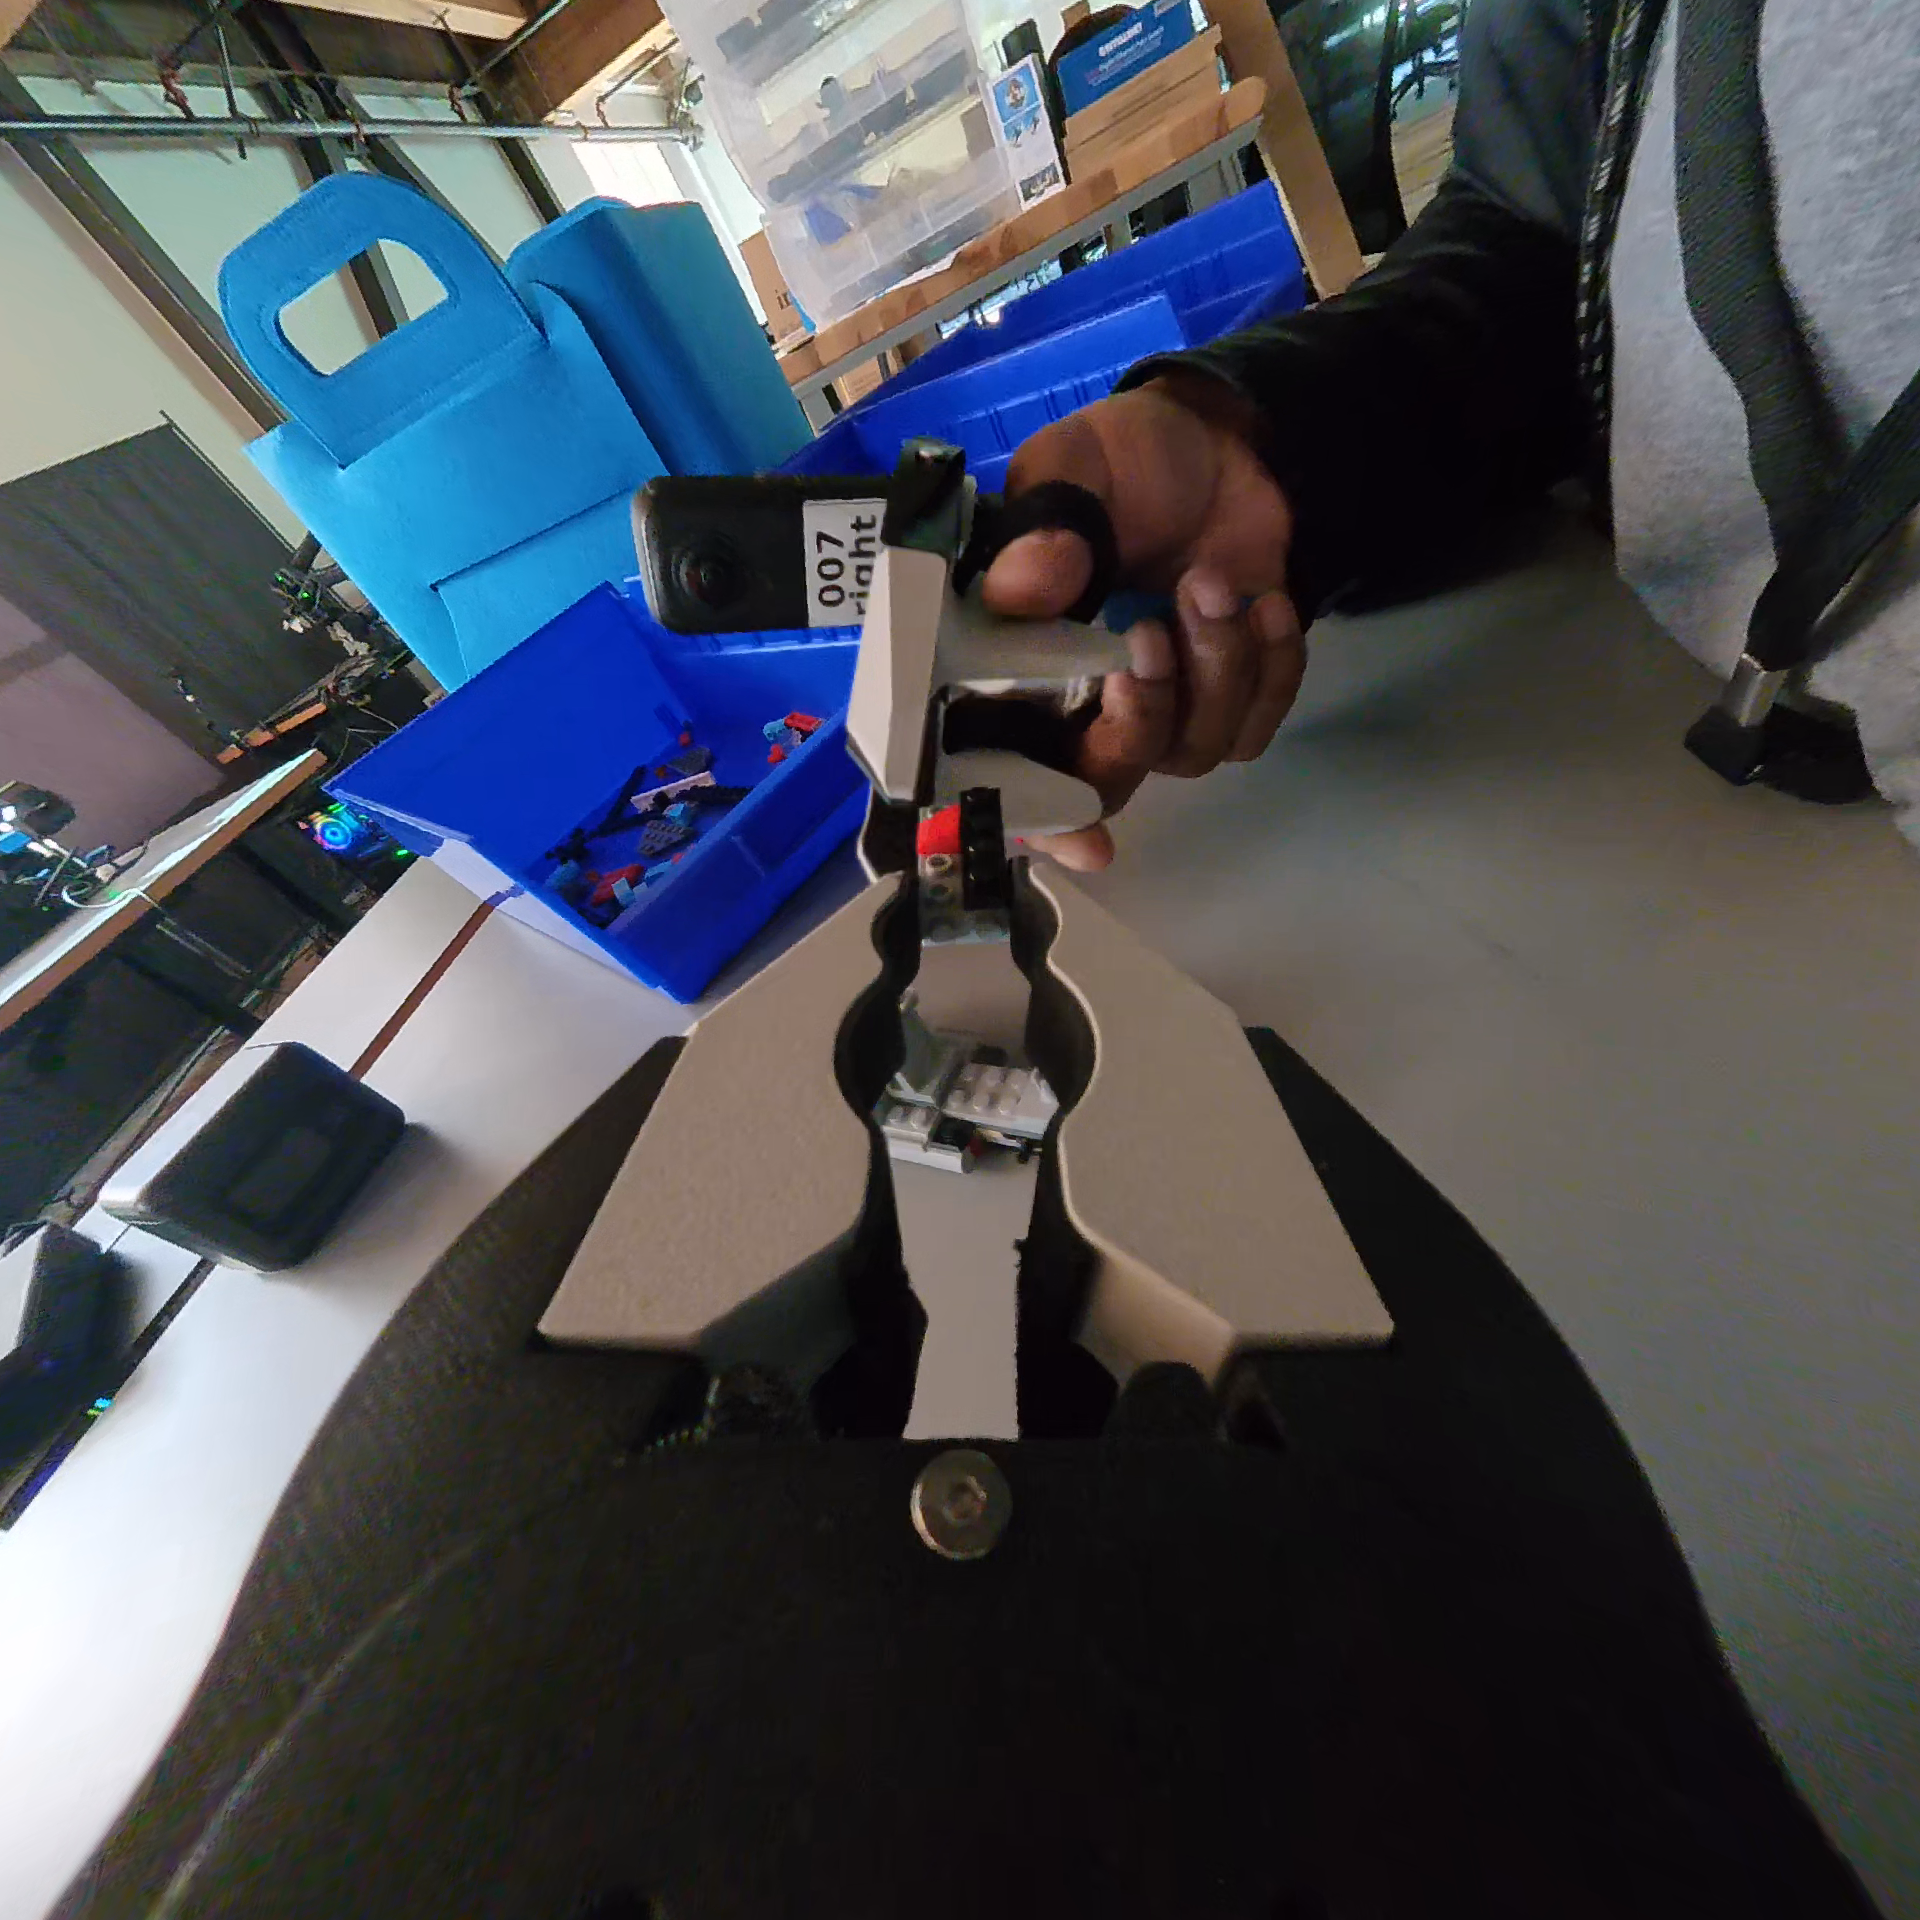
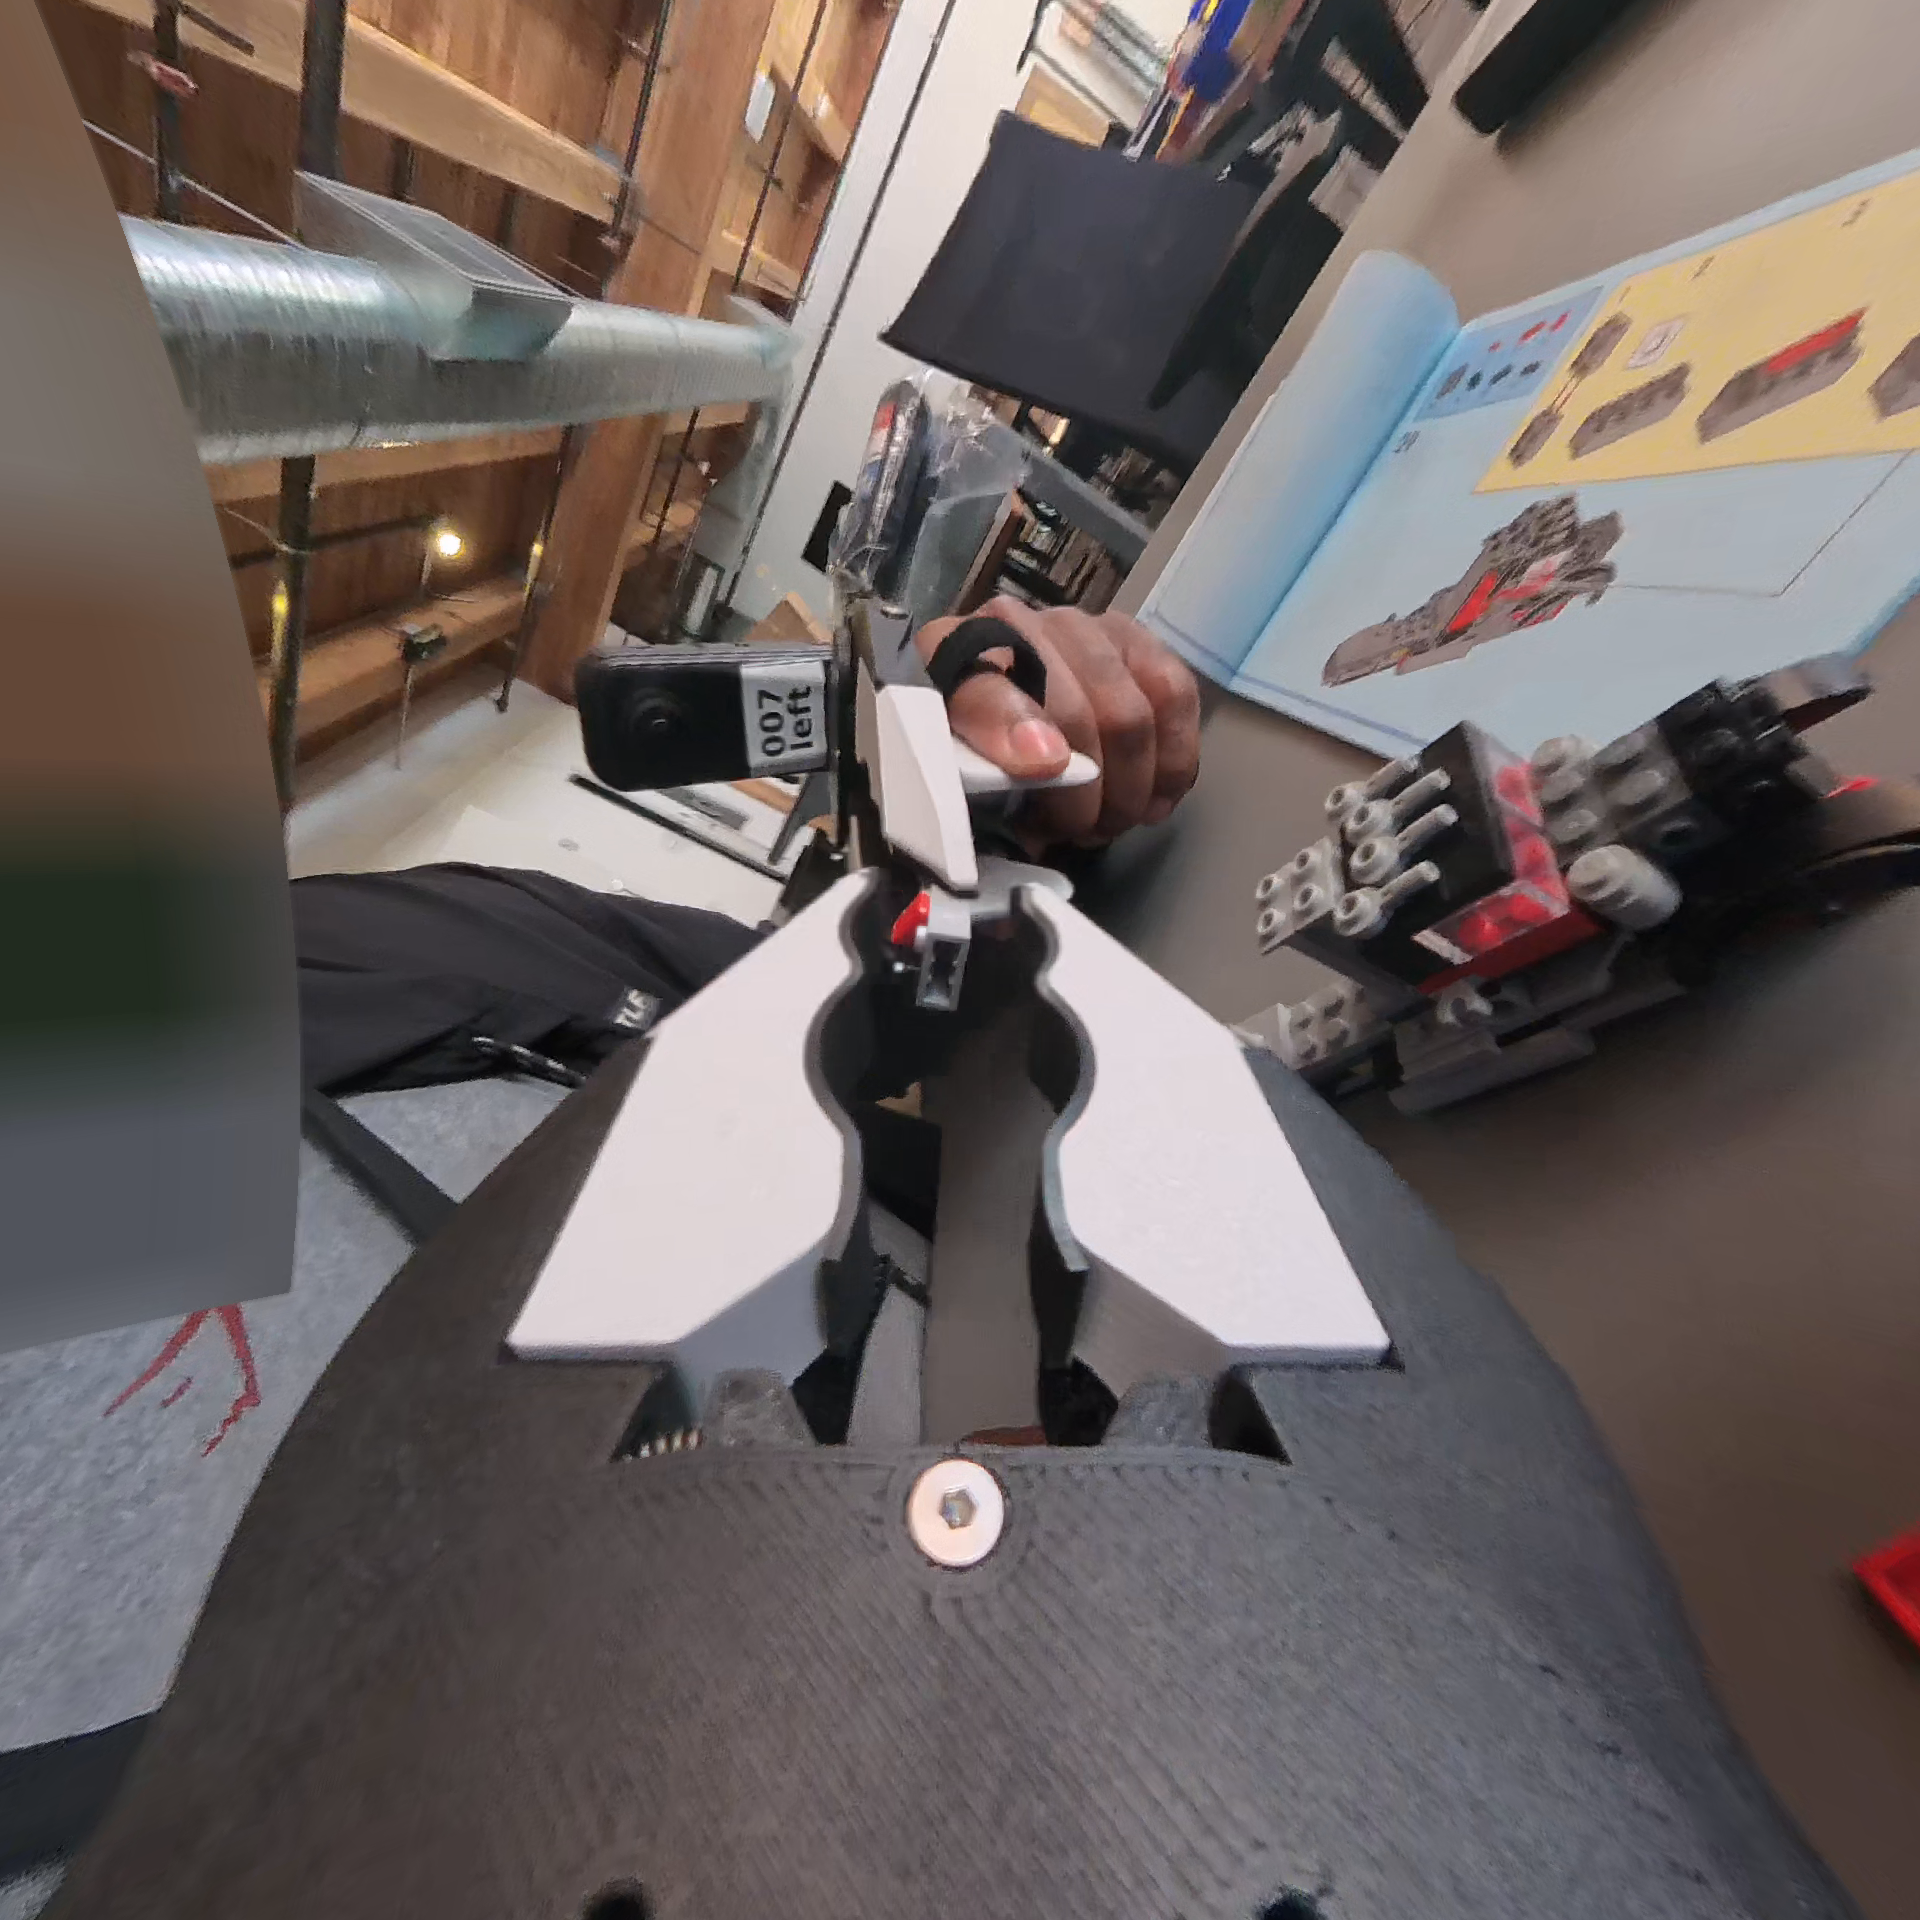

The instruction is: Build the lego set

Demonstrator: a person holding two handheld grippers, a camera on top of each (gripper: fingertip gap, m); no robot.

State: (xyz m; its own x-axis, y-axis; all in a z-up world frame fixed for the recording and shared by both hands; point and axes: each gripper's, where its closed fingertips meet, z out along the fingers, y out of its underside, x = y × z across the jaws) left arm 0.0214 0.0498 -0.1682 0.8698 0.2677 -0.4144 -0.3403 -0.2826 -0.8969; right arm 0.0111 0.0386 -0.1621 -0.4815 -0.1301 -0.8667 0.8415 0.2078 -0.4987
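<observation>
left wrist view: left gripper (image 1: pixel 961 902) clamped on a small grey lego sub-assembly (image 1: pixel 961 914) right at the fingertips, a black stud brick (image 1: pixel 982 844) and a red piece (image 1: pixel 940 828) poking just beyond the jaws. right gripper (image 1: pixel 940 800) meeting it nose to nose from the far side, jaws drawn in on the same cluster, though exact contact stays hard to read. risk from here: a slight tilt between the two grips, studs missing their seats, small parts popping off; squeezing too hard or twisting could crack the little build apart and drop it toward the table. right wrist view: same grey-and-red cluster (image 2: pixel 940 940) pinched at the tips, large grey-black-red model (image 2: pixel 1538 894) resting well off to the right of the jaws, instruction booklet (image 2: pixel 1351 540) beyond it. blue parts bin (image 1: pixel 623 790) off to the left of the left jaws.
</observation>
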